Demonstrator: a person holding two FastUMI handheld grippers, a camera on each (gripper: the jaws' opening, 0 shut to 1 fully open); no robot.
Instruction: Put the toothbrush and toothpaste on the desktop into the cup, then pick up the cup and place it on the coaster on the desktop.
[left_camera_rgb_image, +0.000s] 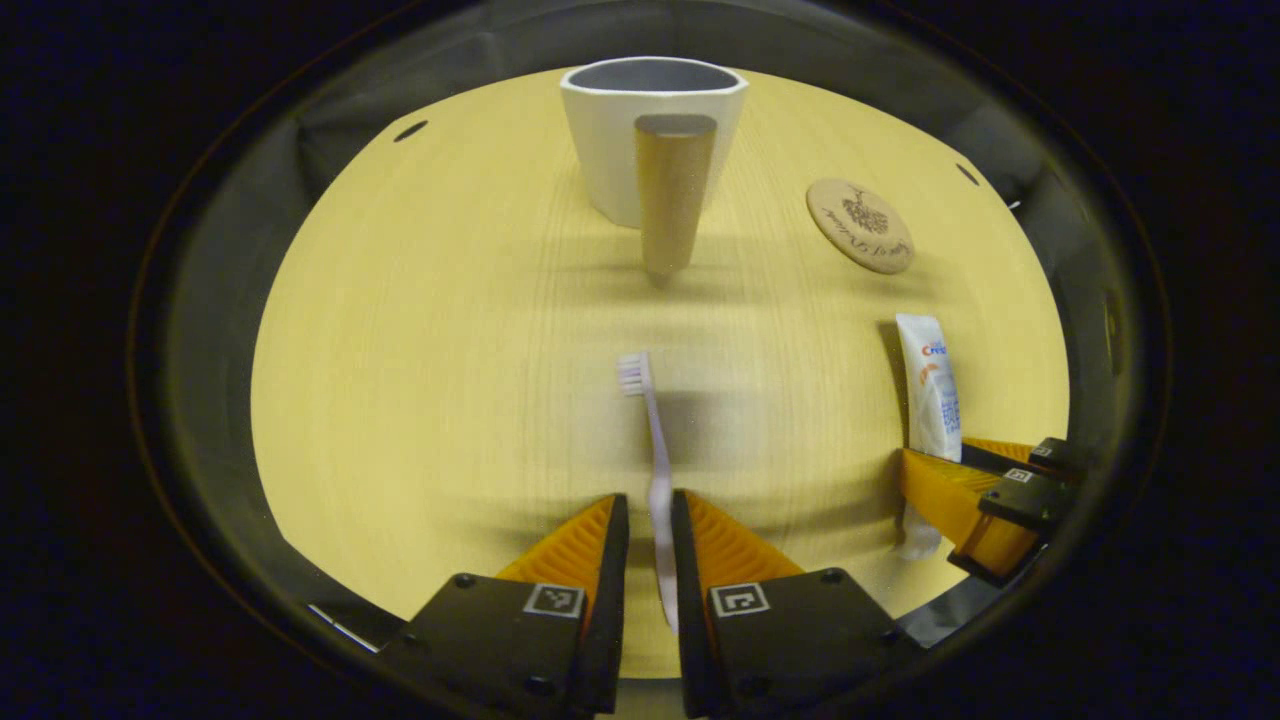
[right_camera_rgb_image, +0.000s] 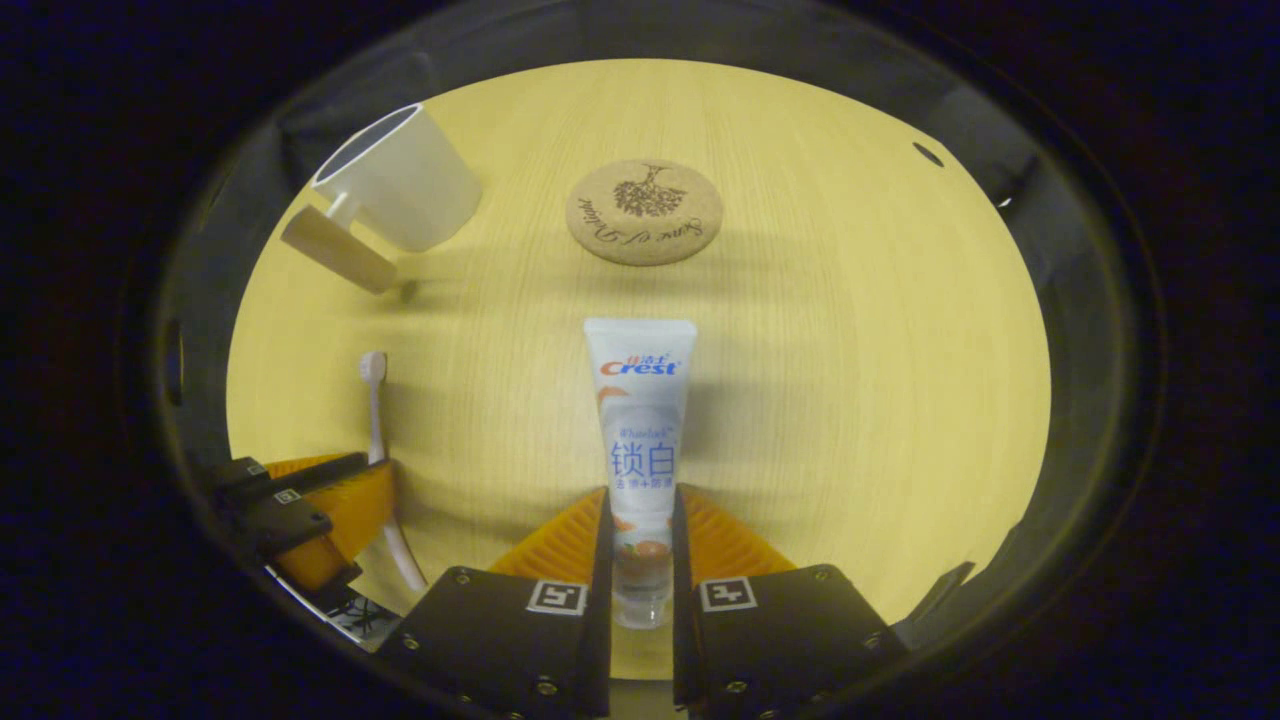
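Left gripper view showed the left gripper (left_camera_rgb_image: 650, 520) at the bottom centre, its fingers pinching the handle of the toothbrush (left_camera_rgb_image: 655, 450), bristle head pointing up the frame toward the white cup (left_camera_rgb_image: 610, 150) at top centre. The cup's wooden handle (left_camera_rgb_image: 672, 190) faced the camera. At right, the cork coaster (left_camera_rgb_image: 860, 225) lay on the desktop (left_camera_rgb_image: 420, 350), with the toothpaste tube (left_camera_rgb_image: 930, 385) below it.

Right gripper view showed the right gripper (right_camera_rgb_image: 640, 520) at bottom centre pressed onto the cap end of the toothpaste tube (right_camera_rgb_image: 640, 420), the coaster (right_camera_rgb_image: 643, 212) straight above and the cup (right_camera_rgb_image: 405, 185) at upper left.

Both grasps looked secure, so the sound course was probably to lift one item at a time, tilt it upright over the cup's mouth, and release it low, lest the light cup tip.
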